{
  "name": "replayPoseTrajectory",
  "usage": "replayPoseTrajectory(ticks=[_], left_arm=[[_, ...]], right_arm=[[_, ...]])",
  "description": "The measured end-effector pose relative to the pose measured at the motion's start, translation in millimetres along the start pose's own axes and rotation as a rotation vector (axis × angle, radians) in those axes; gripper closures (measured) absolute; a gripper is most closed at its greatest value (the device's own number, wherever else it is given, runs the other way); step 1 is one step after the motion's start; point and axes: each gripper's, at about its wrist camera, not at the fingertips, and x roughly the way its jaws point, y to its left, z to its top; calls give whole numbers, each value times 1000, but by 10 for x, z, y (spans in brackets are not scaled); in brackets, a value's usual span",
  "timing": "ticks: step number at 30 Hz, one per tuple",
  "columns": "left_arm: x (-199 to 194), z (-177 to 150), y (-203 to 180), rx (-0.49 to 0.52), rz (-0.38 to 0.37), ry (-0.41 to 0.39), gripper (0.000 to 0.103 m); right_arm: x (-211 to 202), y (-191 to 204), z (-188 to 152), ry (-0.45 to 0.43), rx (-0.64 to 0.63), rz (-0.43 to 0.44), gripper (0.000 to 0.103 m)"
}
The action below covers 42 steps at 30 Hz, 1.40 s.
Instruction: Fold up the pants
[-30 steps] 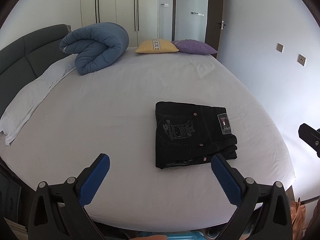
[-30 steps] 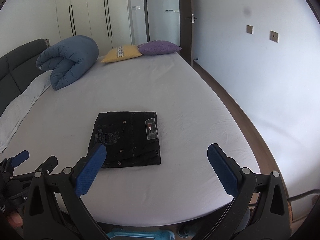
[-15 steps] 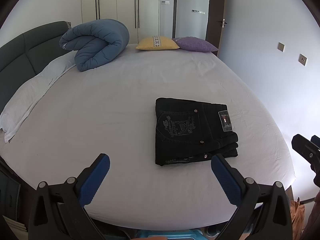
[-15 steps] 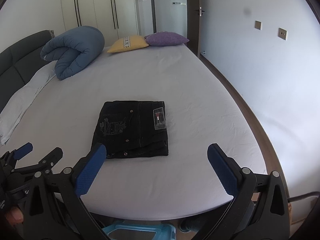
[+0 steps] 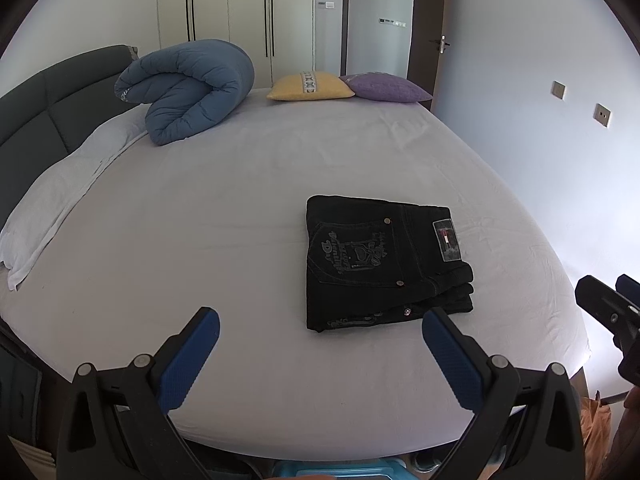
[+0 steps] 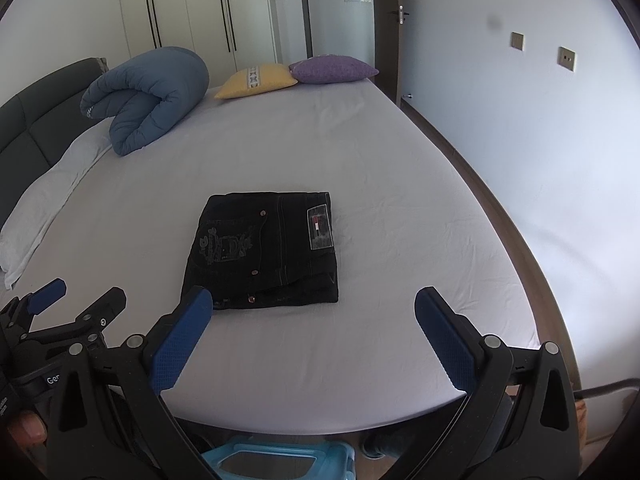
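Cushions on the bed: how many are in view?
2. A yellow cushion and a purple cushion lie side by side at the bed's far edge. More could be hidden behind the rolled blue duvet.

— What's the room like from where you stand?

— A big bed (image 5: 240,208) under a pale sheet fills most of it, with a dark grey padded headboard (image 5: 52,108) along the left side and white pillows (image 5: 56,200) below it.

— And at the far end?

— A rolled blue duvet (image 5: 188,88), then a yellow cushion (image 5: 310,86) touching a purple cushion (image 5: 384,88). Behind them, white wardrobe doors (image 5: 228,20) with dark handles, and an open dark door (image 6: 394,32) on the right.

— The right side?

— A plain white wall with two switch plates (image 6: 566,59), brown floor (image 6: 496,216) running beside the bed. Soft daylight all over.
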Motion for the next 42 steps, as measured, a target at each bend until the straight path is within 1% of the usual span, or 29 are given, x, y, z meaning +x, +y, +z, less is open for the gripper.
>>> replayPoseTrajectory(ticks=[42], left_arm=[[48, -52, 6, 0, -17, 23, 0]], right_arm=[[76, 72, -112, 20, -10, 11, 0]])
